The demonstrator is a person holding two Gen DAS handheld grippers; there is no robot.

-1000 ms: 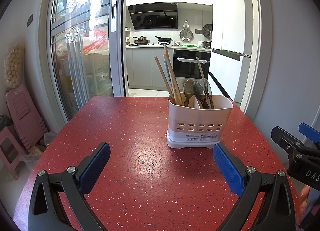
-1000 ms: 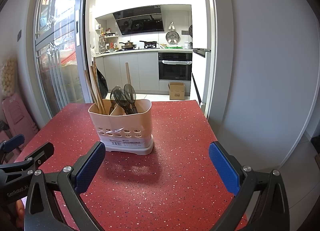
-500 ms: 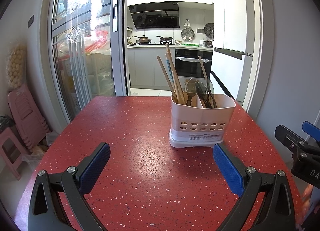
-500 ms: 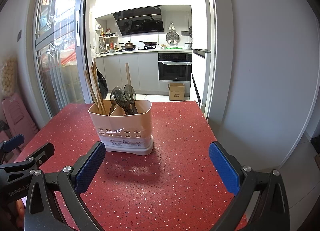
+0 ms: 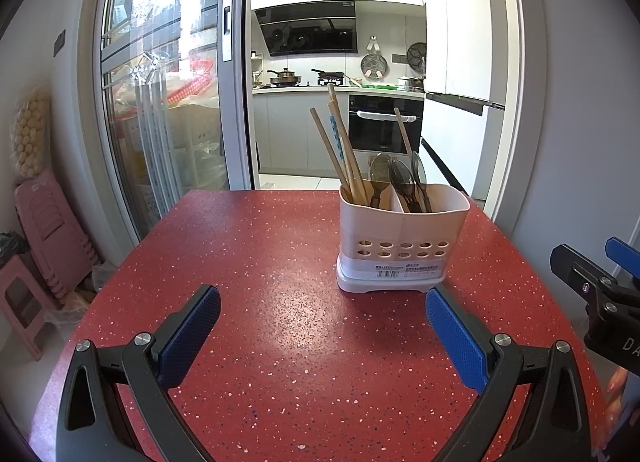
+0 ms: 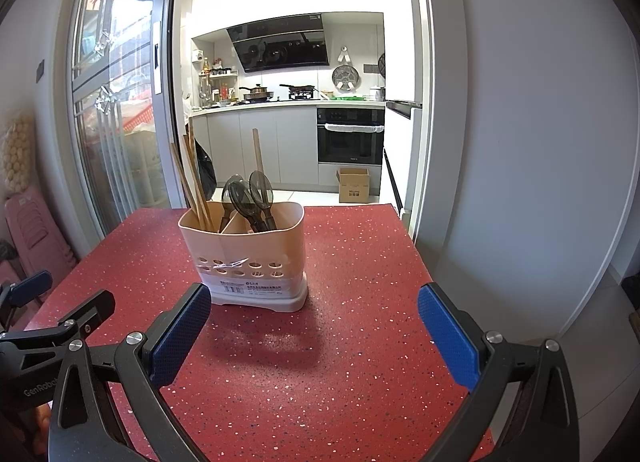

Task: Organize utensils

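A cream two-compartment utensil holder (image 5: 402,250) stands on the red speckled table (image 5: 260,262); it also shows in the right wrist view (image 6: 250,262). Wooden chopsticks (image 5: 340,149) stand in its left compartment, dark translucent spoons (image 5: 400,181) and one wooden stick in its right. In the right wrist view the spoons (image 6: 250,197) lean over the divider. My left gripper (image 5: 322,336) is open and empty, short of the holder. My right gripper (image 6: 314,336) is open and empty, in front of the holder's right side.
The right gripper shows at the right edge of the left wrist view (image 5: 592,294), the left gripper at the left edge of the right wrist view (image 6: 52,326). Pink stools (image 5: 44,238) stand left of the table. A sliding glass door (image 5: 168,101) and kitchen lie behind.
The left wrist view has shifted slightly, so the holder sits a little right and lower in it. The right gripper has barely moved. Both grippers stay open.
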